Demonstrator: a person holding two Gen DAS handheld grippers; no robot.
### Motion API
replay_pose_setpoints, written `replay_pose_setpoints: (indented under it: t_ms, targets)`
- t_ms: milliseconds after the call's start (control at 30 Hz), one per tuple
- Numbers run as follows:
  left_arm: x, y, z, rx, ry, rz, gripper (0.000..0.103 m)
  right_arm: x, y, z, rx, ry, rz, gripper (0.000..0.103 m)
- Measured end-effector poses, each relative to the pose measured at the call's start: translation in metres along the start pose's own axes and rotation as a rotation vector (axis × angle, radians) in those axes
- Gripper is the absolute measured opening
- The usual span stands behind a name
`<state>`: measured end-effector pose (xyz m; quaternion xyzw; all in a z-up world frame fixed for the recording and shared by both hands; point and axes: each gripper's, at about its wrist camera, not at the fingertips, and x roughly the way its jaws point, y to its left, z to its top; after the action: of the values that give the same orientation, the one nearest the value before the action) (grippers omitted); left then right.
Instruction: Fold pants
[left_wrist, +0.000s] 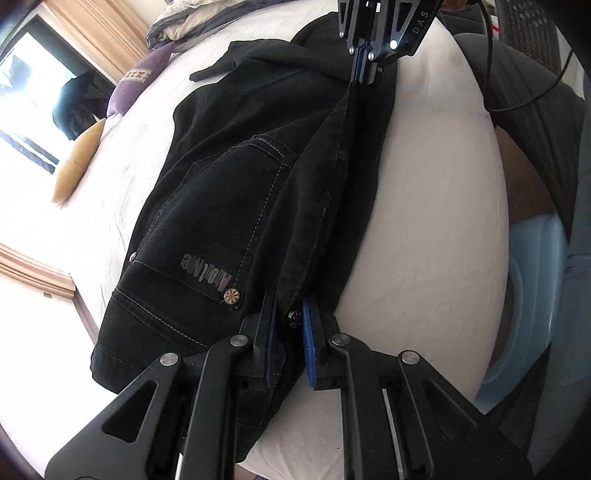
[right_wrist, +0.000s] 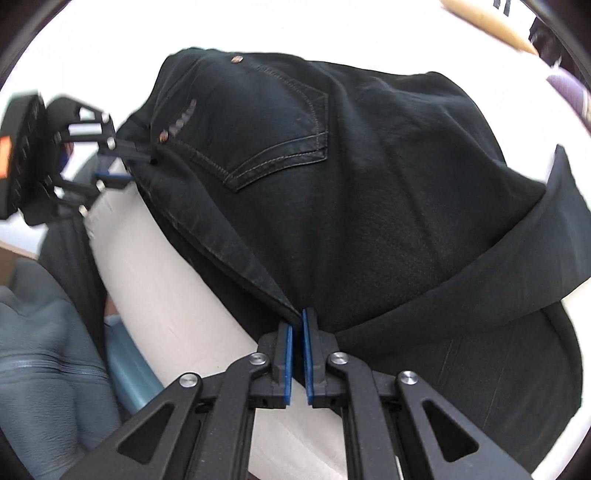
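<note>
The bed (left_wrist: 424, 221) offers a bare strip of white sheet between the pants (left_wrist: 221, 206) and the bed's near edge; a gripper can pass along it. The pants cover the middle of the bed. The left gripper (left_wrist: 290, 321) and right gripper (left_wrist: 364, 79) both stand clamped on the pants' raised fold along that strip, one at each end, and block its ends. Beyond the pants, the sheet is bare up to a yellow pillow (left_wrist: 75, 162), a purple pillow (left_wrist: 135, 85) and a bundled quilt (left_wrist: 207, 22) near the bed's far side. Off the near edge, a blue tub (left_wrist: 532, 288) and a cable (left_wrist: 517, 96) obstruct passage.
</note>
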<state>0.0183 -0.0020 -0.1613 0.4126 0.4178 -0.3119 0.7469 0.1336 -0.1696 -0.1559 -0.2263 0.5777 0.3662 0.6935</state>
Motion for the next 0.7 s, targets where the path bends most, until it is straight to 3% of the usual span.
replay_pose_setpoints:
  t_ms: [100,333,700]
  targets:
    - [0.001,0.004,-0.004,0.009,0.01,0.003,0.011,0.004,0.014,0.002,-0.025,-0.009,-0.051,0.006]
    - [0.012,0.02,-0.001,0.017,0.03,0.042,0.011,0.017,0.031,0.003,-0.022,-0.033,-0.07,0.006]
    - [0.02,0.016,-0.019,-0.071,0.038,0.048,0.011,0.025,0.055,0.003,-0.045,-0.05,-0.122,0.006]
